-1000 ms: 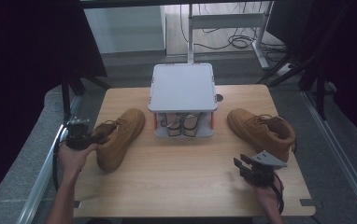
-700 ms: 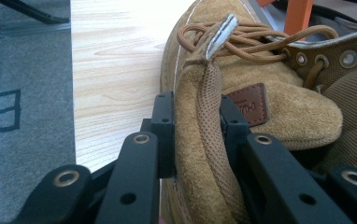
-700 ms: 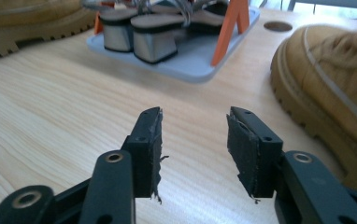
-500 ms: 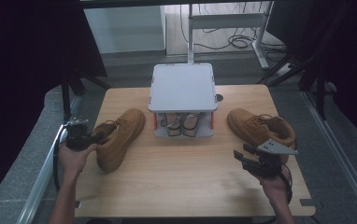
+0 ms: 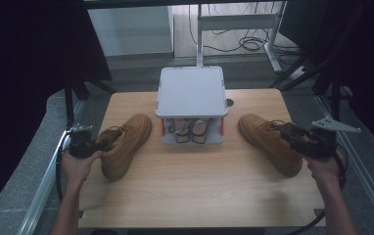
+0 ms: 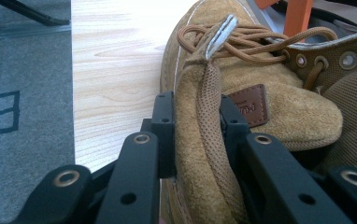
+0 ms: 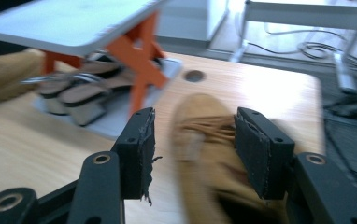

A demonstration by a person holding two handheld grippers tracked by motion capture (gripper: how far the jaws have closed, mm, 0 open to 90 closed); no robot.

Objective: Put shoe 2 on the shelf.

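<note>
Where orange legs stand, rack (image 5: pixel 192 138) holds sandals (image 5: pixel 191 131).

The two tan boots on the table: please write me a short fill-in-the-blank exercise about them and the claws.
1. The left claw is shut on the ____ of the left boot.
2. The right claw hovers ____ above the right boot.
3. Between the boots stands a grey ____ with shoes underneath.

Missing words: collar; open; rack
</note>
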